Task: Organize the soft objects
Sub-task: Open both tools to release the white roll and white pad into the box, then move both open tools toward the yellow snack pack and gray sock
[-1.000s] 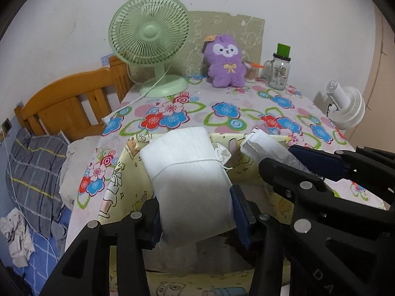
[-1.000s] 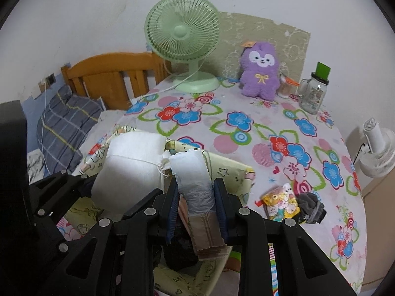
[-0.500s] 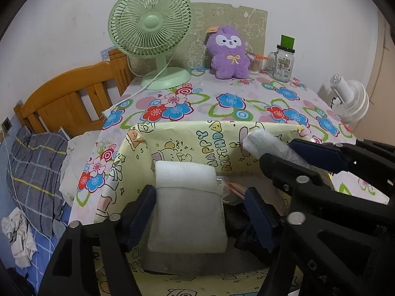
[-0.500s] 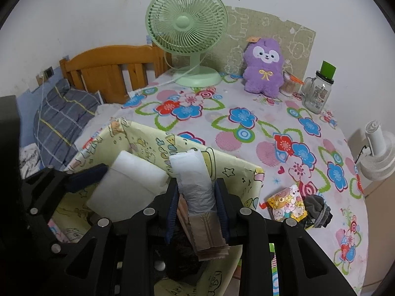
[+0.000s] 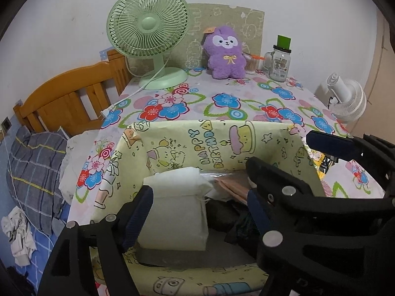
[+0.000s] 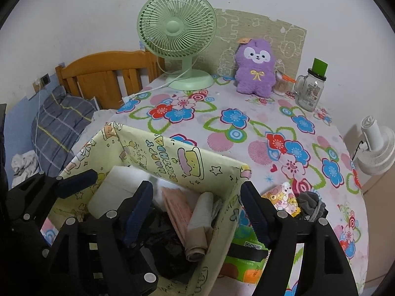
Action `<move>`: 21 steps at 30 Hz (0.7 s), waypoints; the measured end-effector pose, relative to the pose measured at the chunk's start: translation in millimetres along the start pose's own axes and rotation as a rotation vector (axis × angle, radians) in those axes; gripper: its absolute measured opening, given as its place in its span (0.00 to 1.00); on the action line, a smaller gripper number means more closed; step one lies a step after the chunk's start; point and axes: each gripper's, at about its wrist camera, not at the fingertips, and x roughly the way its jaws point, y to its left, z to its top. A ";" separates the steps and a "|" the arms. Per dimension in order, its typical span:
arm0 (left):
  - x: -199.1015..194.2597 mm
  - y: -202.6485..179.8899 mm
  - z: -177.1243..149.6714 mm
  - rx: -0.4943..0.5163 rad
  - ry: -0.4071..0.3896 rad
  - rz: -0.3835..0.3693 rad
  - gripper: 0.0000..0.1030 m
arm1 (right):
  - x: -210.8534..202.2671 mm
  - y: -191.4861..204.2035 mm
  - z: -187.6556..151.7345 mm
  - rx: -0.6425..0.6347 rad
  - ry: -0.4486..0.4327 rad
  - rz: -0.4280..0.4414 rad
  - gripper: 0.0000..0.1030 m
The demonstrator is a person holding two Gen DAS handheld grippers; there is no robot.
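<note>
**A:** Both grippers hang over the pale-yellow cartoon-print fabric storage box (image 6: 187, 162), angled down into it. What are the jaws doing?

**B:** Both pairs are opening. The right gripper (image 6: 197, 209) has let go: the rolled white-and-beige soft bundle (image 6: 200, 224) lies loose between its fingers, no pad pressing on it, leaning against the box's right wall. The left gripper (image 5: 200, 212) straddles the white folded padded pack (image 5: 176, 209), and its pads stand clear of the sides.

**A:** Which way do they lie?

**B:** The roll's long axis runs away from the right gripper, along its fingers. The white pack stands upright in the box's left half, straight ahead of the left gripper. A pink folded cloth (image 6: 175, 204) sits between them.

**A:** What's left outside?

**B:** A small grey crumpled cloth (image 6: 311, 204) and a colourful cartoon packet (image 6: 284, 197), just right of the box, nearer the right hand, I'd judge.

**A:** Beyond that?

**B:** Flowered tablecloth (image 6: 271, 128), green desk fan (image 6: 177, 29), purple plush toy (image 6: 255, 69), glass jar mug (image 6: 309, 88); a wooden bed frame (image 6: 98, 74) left.
</note>
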 end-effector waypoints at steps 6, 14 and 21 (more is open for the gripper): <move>-9.0 -9.9 0.3 0.019 -0.011 0.002 0.79 | -11.8 -6.2 -3.3 0.002 -0.015 -0.012 0.75; -23.0 -26.9 0.1 0.034 -0.036 0.001 0.80 | -28.2 -18.7 -9.6 0.010 -0.043 -0.026 0.79; -32.8 -41.2 0.4 0.045 -0.053 -0.002 0.80 | -43.2 -31.7 -13.5 0.015 -0.064 -0.032 0.81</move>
